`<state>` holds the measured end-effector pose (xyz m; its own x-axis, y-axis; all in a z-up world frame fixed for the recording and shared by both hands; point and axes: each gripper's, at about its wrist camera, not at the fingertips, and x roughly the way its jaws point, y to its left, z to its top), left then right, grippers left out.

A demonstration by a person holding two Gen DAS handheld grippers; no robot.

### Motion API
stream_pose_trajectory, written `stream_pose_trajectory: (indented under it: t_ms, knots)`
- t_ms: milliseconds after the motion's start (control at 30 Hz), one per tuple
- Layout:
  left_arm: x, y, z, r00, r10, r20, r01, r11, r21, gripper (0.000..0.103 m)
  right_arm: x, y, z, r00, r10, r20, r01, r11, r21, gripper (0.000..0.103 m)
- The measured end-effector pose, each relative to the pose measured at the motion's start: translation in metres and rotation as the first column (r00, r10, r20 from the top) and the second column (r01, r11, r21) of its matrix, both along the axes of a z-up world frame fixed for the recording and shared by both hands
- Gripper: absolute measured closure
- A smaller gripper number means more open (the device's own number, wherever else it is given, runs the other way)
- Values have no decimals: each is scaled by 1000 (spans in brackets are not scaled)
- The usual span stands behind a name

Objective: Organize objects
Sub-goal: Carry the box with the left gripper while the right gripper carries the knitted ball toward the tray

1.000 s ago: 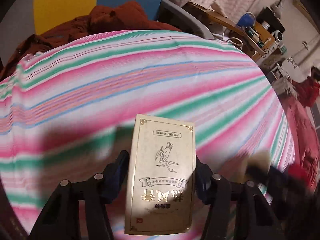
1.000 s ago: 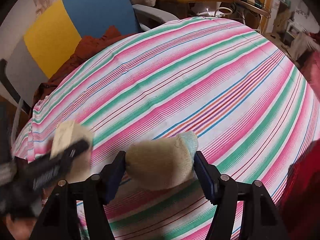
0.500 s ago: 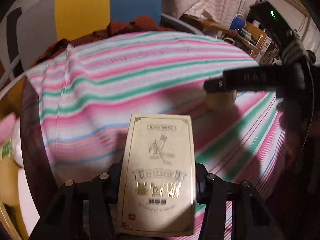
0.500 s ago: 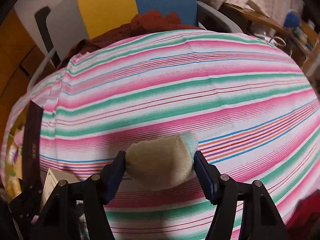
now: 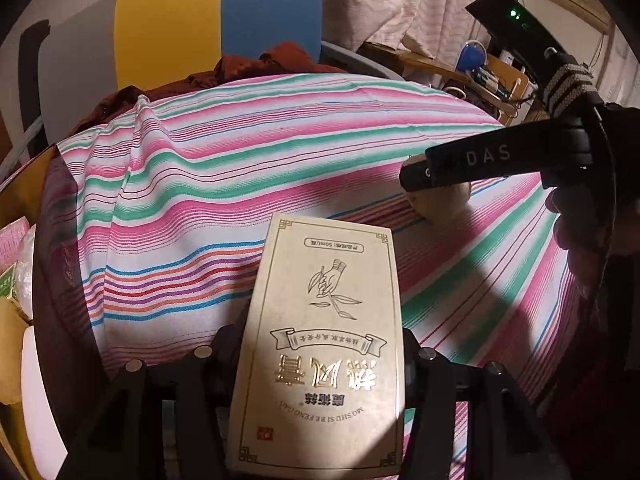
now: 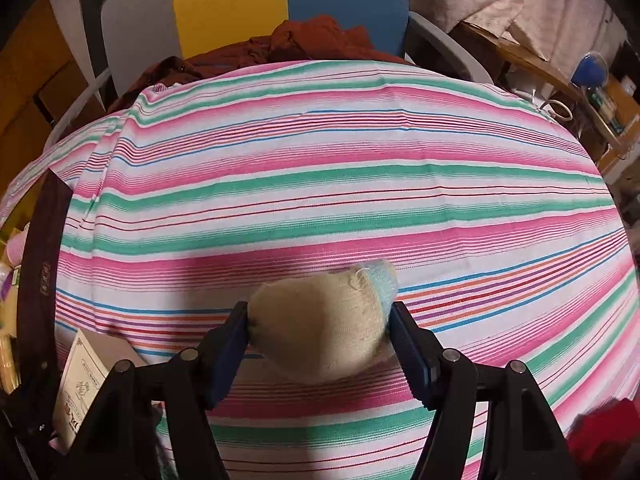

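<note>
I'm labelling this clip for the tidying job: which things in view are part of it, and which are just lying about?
In hand:
- cream box with gold print, clamped in the left hand-held gripper
- rolled beige sock, clamped in the right hand-held gripper

Lying about:
- striped cloth
- rust-red garment
- yellow-and-blue chair back

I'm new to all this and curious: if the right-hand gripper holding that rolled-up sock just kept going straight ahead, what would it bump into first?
Probably the striped cloth: the right gripper, shut on the sock, points across it with nothing else ahead. Beyond the far edge lies a rust-red garment. Depth is hard to judge.
</note>
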<state>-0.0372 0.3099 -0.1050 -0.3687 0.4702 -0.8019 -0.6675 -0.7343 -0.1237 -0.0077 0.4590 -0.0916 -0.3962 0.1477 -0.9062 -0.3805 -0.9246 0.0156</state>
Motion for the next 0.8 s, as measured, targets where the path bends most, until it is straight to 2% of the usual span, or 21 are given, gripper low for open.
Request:
stream_pose_trajectory:
  t_ms: [167,267,567,800]
  knots:
    - [5,1,-2,999,-2,-37,1,1000,-19,50,-1,0,-1,1000,0,4,0,1000,8,33]
    - [11,3,-3,995,-15,-96,12,999,-41,50,-1,-2,-1,1000,5,8,-5,1000,20,33]
    - [19,1,1,993,-26,-118,19,998,-56,51,-2,-5,-1,1000,13,10,-14,999,42,34]
    - [34,-10,29,987,-32,-157,30,999,-11,51,-2,-7,0,1000,17,9,-17,999,50,34]
